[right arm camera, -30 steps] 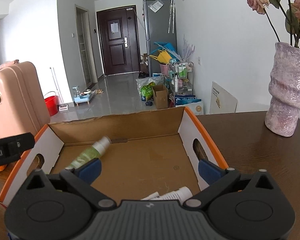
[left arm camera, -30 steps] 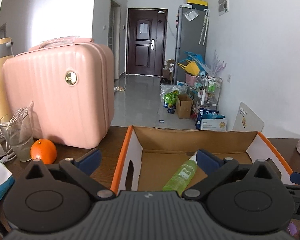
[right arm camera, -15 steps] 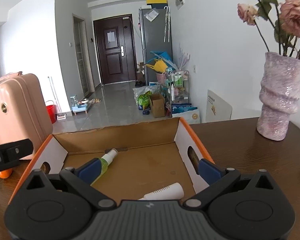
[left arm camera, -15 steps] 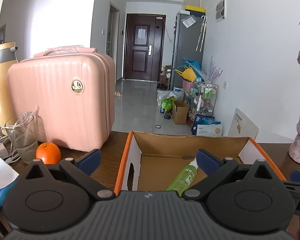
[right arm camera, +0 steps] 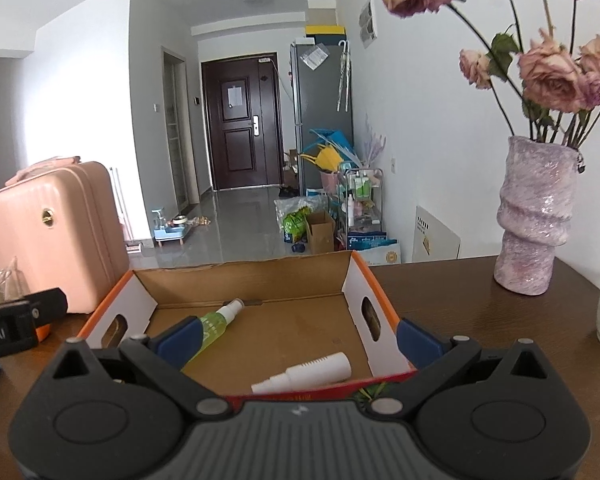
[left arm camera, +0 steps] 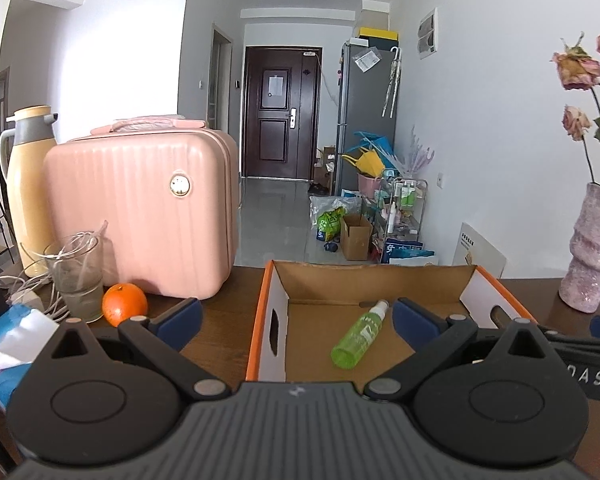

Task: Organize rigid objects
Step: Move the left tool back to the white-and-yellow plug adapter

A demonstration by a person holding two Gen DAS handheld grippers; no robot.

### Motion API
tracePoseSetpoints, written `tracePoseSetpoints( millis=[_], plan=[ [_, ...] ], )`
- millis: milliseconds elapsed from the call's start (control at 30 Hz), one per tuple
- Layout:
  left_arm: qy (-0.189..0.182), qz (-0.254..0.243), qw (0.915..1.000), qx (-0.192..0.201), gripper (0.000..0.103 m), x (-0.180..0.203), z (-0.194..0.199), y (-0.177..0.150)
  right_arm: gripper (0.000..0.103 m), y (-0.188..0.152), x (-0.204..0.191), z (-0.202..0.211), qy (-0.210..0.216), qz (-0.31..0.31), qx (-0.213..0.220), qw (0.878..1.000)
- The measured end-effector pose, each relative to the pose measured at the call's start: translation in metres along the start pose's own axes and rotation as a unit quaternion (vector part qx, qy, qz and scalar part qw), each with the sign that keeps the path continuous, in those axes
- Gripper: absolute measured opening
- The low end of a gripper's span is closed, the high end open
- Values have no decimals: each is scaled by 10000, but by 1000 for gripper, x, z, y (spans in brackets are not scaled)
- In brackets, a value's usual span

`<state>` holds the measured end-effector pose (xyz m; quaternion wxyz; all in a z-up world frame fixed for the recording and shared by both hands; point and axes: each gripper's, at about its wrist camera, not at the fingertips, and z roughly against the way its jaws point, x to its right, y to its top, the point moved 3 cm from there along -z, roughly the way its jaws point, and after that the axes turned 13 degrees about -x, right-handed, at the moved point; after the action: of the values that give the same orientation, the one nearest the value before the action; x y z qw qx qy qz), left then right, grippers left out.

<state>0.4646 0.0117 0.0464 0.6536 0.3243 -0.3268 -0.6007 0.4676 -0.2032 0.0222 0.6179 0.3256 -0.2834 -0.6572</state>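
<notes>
Green bottle (left arm camera: 359,335): laid on its side on the box floor, toward the left wall, nozzle to the far wall; judged light, stiff and smooth plastic, likely to roll; best taken across the mid-body.
White bottle (right arm camera: 306,373): laid flat by the near wall of the box, seen only in the right view; judged light and rigid; the ribbed cap end would give the surer hold.
Box (left arm camera: 266,312): open cardboard, orange rim, cut-out handles; both bottles are already held in it.
Left gripper (left arm camera: 296,314): jaws wide apart, nothing held.
Right gripper (right arm camera: 298,334): jaws wide apart, nothing held.
Left of box: orange (left arm camera: 124,305), glass (left arm camera: 76,280), pink case (left arm camera: 140,216), flask (left arm camera: 28,184) on the surface.
Right of box: vase (right arm camera: 534,220), judged fragile; well apart.
Obstruction: box walls hem in any reach; the near wall partly hides the white bottle.
</notes>
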Motion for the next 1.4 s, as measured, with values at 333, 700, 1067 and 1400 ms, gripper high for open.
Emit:
tracePoseSetpoints(
  millis=[333, 700, 1067, 1400],
  plan=[
    [-19, -34, 10000, 66, 103, -12, 40, -34, 103, -31, 9, 50, 91, 89, 251, 9996],
    [-74, -49, 9999, 115, 103, -17, 79, -71, 103, -78, 22, 92, 278, 179, 426, 9985],
    [-129, -119, 9998, -43, 103, -19, 107, -113, 103, -130, 27, 112, 376, 502, 200, 9978],
    [-300, -354, 9980, -419, 103, -13, 107, -144, 103, -159, 37, 114, 266, 576, 4, 9980]
  ],
)
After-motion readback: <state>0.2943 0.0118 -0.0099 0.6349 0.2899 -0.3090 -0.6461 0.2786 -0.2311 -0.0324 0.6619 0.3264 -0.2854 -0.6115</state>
